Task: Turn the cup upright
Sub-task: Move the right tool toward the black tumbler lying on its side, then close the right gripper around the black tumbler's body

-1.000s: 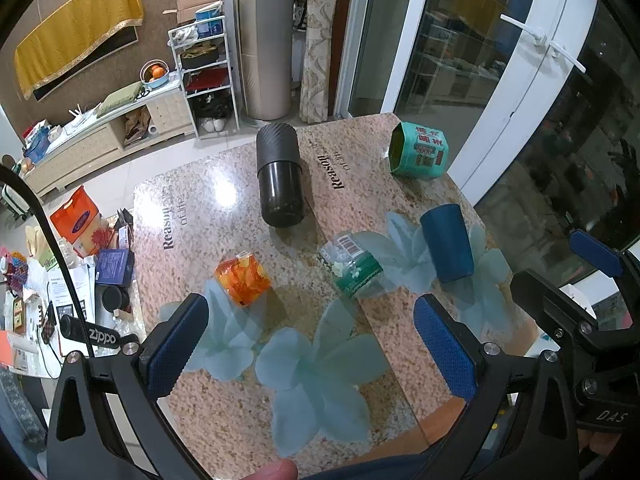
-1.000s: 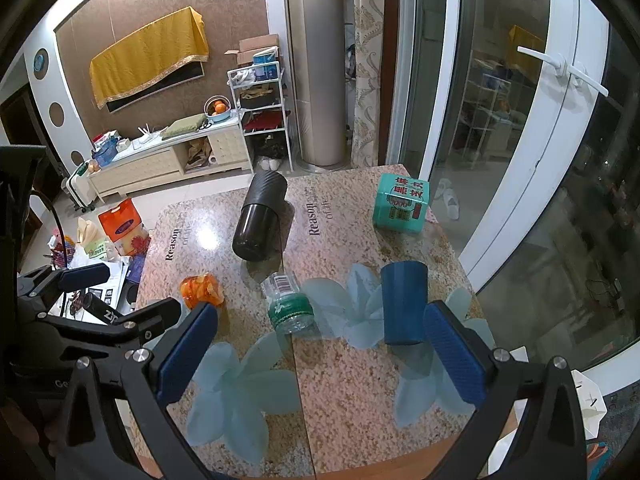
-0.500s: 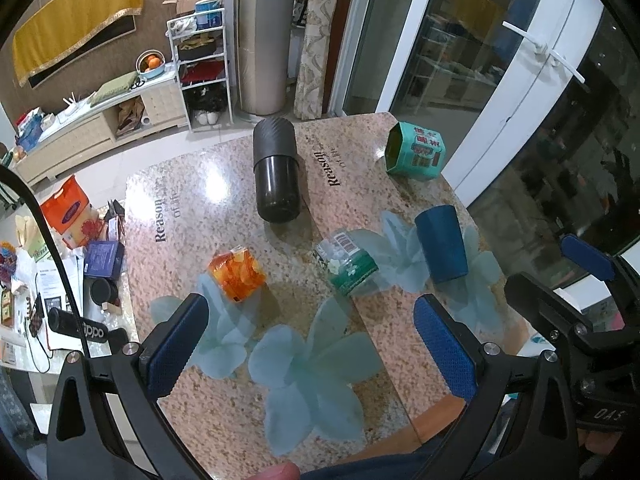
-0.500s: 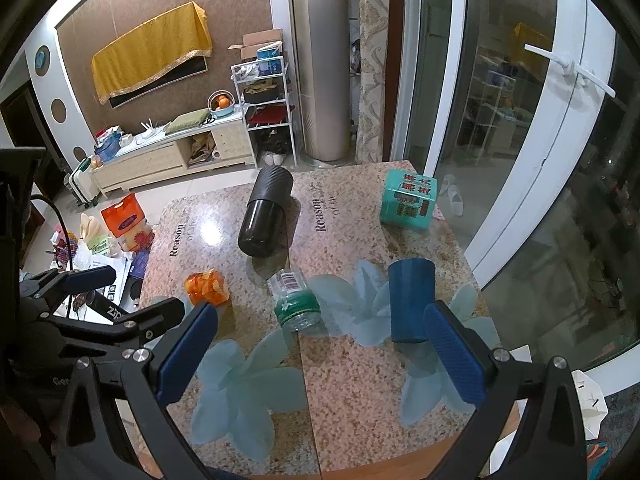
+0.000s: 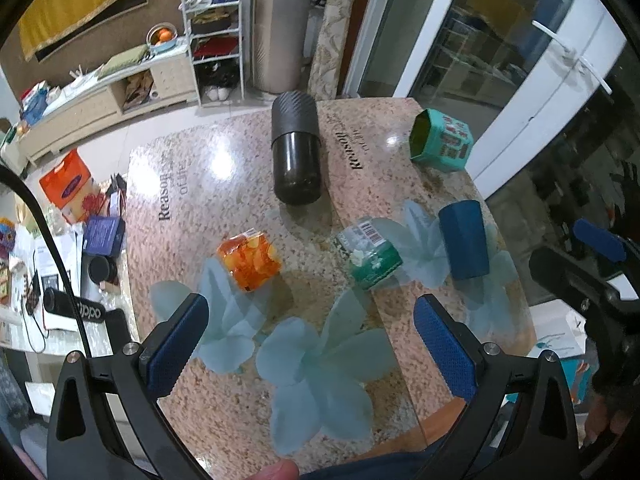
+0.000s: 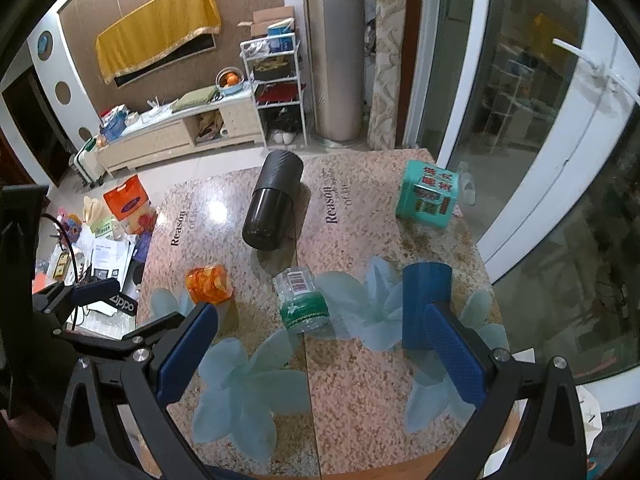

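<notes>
A dark blue cup (image 5: 464,240) stands mouth down on the right side of the granite table (image 5: 224,184); it also shows in the right wrist view (image 6: 426,300). My left gripper (image 5: 308,344) is open and empty, held above the table's near edge. My right gripper (image 6: 320,356) is open and empty, also above the near edge, with its right finger (image 6: 452,356) in front of the cup's lower part. The right gripper also shows at the right edge of the left wrist view (image 5: 592,264).
A black cylinder (image 5: 296,156) lies on its side at the back. A teal tin (image 5: 440,144) lies at the back right. An orange jar (image 5: 248,260) and a clear jar with a green band (image 5: 368,252) lie mid-table. Glass doors stand to the right.
Both grippers have drawn back and up a little, so the table objects sit slightly farther away. Nothing on the table has moved. Both grippers stay open.
</notes>
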### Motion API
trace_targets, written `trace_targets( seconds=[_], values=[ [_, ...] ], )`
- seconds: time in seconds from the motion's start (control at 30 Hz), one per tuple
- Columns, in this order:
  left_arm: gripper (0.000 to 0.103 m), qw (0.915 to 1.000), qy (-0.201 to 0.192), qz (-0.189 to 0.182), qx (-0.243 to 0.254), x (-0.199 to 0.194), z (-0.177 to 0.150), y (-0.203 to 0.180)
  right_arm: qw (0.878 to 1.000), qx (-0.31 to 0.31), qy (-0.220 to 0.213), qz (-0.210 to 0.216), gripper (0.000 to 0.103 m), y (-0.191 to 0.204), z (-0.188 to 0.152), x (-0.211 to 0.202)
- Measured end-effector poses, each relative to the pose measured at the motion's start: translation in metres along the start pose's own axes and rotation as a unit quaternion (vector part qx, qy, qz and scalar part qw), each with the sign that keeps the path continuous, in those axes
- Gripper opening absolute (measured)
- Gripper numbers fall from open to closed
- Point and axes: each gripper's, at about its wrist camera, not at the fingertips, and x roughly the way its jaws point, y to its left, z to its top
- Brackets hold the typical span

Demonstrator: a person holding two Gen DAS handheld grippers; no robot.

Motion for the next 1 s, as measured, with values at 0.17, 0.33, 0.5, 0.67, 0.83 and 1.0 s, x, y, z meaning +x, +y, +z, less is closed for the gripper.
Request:
trace_targets(
  seconds=[0.17,0.33,0.5,0.67,0.83,1.0],
  values=[
    [0.103,0.9994,0.019,0.003,-0.03,0.015,0.003,0.015,1.0,-0.019,0.023,0.008,0.103,0.003,0.017,0.019],
    [0.103,0.9978,0.036,0.01,-0.054,0.028,0.006,0.028,0.998,-0.033,0.052,0.024,0.103,0.009,0.033,0.042],
    [0.103,0.9948,0.058,0.017,-0.083,0.047,0.007,0.04,0.995,-0.059,0.076,0.036,0.103,0.02,0.054,0.071],
    [0.103,0.9917,0.077,0.021,-0.101,0.068,0.01,0.047,0.991,-0.075,0.1,0.052,0.103,0.026,0.074,0.097],
    [0.103,0.9887,0.092,0.018,-0.117,0.085,0.013,0.052,0.986,-0.081,0.131,0.063,0.103,0.03,0.089,0.121],
    [0.103,0.9865,0.104,0.022,-0.125,0.098,0.016,0.056,0.98,-0.09,0.16,0.07,0.103,0.038,0.103,0.151]
  ],
)
